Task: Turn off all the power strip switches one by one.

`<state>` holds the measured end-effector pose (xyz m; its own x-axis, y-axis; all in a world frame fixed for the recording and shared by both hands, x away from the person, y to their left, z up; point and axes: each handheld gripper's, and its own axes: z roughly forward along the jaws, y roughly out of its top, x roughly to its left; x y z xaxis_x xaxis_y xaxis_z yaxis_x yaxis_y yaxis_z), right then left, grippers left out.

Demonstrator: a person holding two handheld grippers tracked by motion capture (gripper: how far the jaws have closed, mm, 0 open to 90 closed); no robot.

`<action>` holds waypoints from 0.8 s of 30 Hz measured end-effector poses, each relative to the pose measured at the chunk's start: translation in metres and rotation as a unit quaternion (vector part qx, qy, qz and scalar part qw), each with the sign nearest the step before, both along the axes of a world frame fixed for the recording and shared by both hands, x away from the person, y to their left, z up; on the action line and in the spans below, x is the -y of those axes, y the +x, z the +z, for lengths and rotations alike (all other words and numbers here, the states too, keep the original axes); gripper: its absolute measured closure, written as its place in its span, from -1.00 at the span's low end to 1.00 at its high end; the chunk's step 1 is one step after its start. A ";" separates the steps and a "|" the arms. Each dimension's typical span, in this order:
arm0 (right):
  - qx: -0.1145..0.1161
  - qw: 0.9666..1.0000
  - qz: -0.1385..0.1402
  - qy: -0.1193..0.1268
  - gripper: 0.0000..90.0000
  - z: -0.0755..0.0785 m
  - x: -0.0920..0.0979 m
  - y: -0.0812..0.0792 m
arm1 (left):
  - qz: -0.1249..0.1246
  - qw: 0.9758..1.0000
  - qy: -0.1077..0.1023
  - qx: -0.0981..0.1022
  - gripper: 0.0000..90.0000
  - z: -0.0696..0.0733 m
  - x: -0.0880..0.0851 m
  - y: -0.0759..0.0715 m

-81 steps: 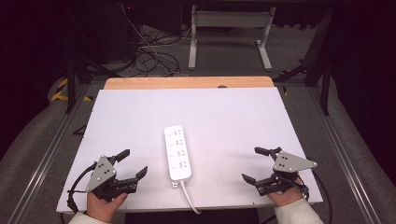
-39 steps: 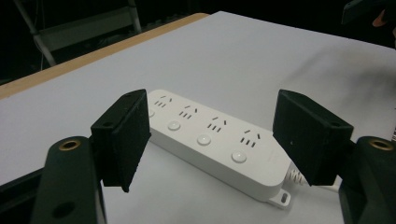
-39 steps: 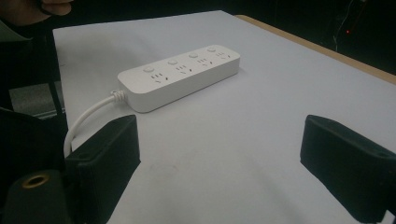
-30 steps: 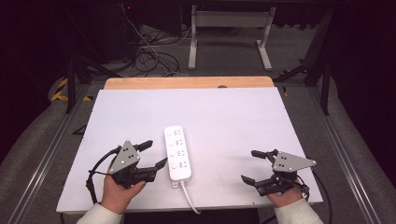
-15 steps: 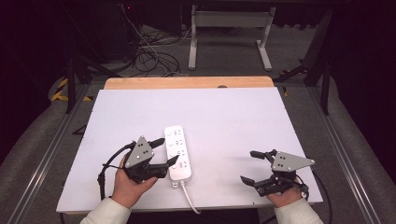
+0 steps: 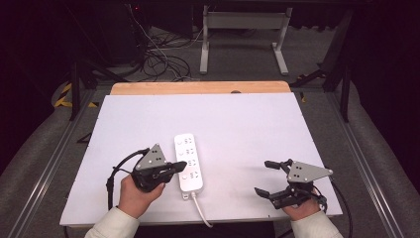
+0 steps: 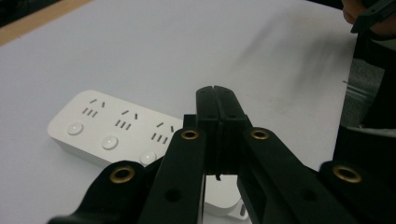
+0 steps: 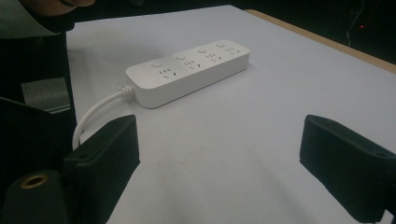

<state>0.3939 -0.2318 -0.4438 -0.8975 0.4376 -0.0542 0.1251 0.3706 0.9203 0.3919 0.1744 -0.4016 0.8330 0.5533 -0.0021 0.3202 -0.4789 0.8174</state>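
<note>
left tool (image 6: 181, 164): together over power strip (image 6: 190, 162) (nothing clamped) | right tool (image 6: 266, 177): apart

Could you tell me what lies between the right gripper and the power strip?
Only bare white table top separates the right gripper from the power strip, seen in the right gripper view.

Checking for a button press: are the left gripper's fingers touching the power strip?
Cannot tell: in the left gripper view the shut fingers hide any contact with the power strip.

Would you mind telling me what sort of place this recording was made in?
Probably a lab or workshop test bench: a white table bearing one power strip, loose cables on the floor behind it, and a metal stand against a dark backdrop.
</note>
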 end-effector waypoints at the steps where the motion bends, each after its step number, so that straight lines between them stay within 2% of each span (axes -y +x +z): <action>1: 0.000 1.000 0.000 -0.001 -0.73 0.000 0.000 0.000 | -0.002 1.000 0.006 -0.007 1.00 0.000 0.001 0.002; 6: -0.001 1.000 0.001 0.000 -0.73 0.000 0.000 0.000 | 0.002 0.999 0.033 -0.041 1.00 -0.005 0.006 0.013; 13: -0.001 1.000 0.003 0.000 -0.72 0.000 0.000 0.000 | 0.006 0.996 0.067 -0.062 1.00 -0.011 0.010 0.022; 15: -0.003 1.000 0.003 0.000 -0.73 0.000 0.000 0.000 | 0.004 0.994 0.086 -0.068 1.00 -0.013 0.014 0.023; 16: -0.003 1.000 0.003 0.000 -0.73 0.000 0.000 0.000 | 0.004 0.994 0.086 -0.068 1.00 -0.013 0.014 0.023; 21: -0.002 1.000 0.003 -0.001 -0.72 0.000 -0.001 0.000 | 0.009 0.989 0.124 -0.084 1.00 -0.017 0.020 0.027; 24: -0.003 1.000 0.003 -0.001 -0.72 0.000 -0.001 0.000 | 0.008 0.986 0.137 -0.093 1.00 -0.020 0.023 0.030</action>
<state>0.3941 -0.2312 -0.4442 -0.9005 0.4321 -0.0494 0.1283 0.3725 0.9191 0.4217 0.1515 -0.4215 0.8239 0.5668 -0.0029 0.4611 -0.6673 0.5849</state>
